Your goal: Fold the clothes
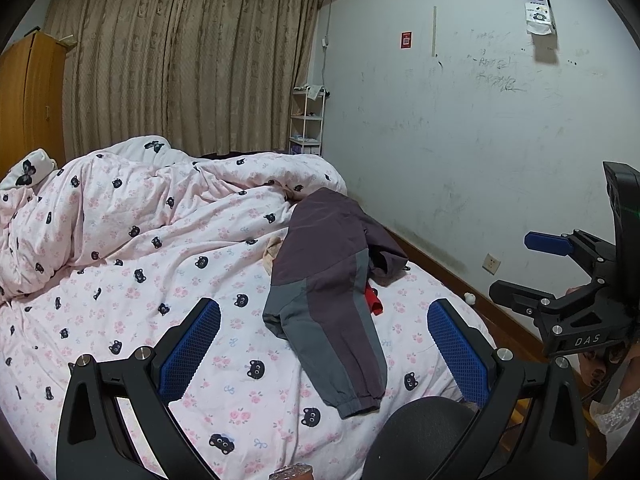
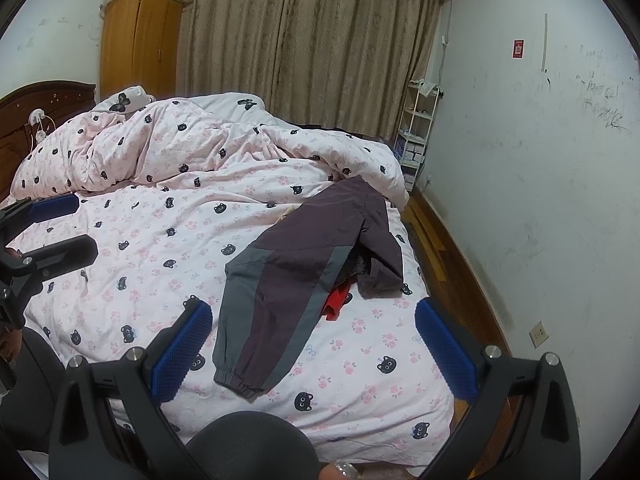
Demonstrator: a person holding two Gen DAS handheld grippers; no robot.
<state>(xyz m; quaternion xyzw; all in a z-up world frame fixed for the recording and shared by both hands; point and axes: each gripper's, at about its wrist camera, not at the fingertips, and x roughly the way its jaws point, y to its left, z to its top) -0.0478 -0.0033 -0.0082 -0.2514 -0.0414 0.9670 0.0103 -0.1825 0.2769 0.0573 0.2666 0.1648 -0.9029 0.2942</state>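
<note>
both sets of fingers wide apart, empty: left gripper (image 1: 324, 354), right gripper (image 2: 314, 354). trousers (image 1: 326, 300) just past the fingertips, rumpled on the quilt (image 1: 140, 280), red cloth (image 1: 372, 300) beneath. risk: pinching quilt or red cloth too. shelf (image 1: 306, 120) far back, contents unclear.

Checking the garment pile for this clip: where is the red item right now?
The red item lies on the bed's right side toward the wall, peeking out from under the purple-and-grey jacket, on the pink patterned duvet.
</note>
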